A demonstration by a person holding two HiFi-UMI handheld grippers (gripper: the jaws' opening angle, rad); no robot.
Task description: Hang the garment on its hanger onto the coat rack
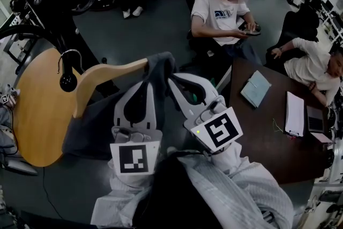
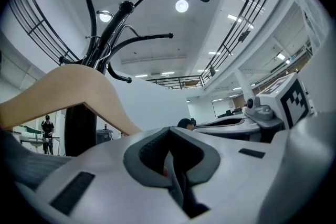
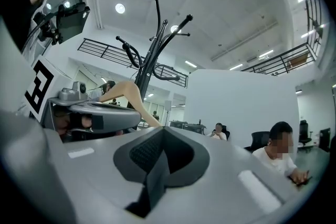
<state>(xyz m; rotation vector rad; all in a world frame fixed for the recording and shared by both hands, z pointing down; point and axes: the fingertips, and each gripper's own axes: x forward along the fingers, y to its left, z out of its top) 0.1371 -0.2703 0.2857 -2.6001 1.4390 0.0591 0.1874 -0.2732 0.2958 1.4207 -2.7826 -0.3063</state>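
A wooden hanger (image 1: 110,76) with a metal hook (image 1: 68,56) carries a grey garment (image 1: 159,69) that drapes down below it. My left gripper (image 1: 150,80) and right gripper (image 1: 172,82) stand side by side at the hanger's right end, both shut on the garment's cloth. A dark fold shows between the pads in the left gripper view (image 2: 169,136), a grey strip in the right gripper view (image 3: 161,136). The black coat rack (image 1: 48,2) stands at the upper left, and its branches rise behind the hanger (image 2: 79,94). The hook lies next to a rack knob (image 1: 68,82); I cannot tell whether they touch.
A round wooden table (image 1: 37,110) sits under the hanger at the left. At the right, a dark brown table (image 1: 257,137) holds notebooks. Three seated people, one of them (image 1: 220,13) close behind the grippers, fill the back.
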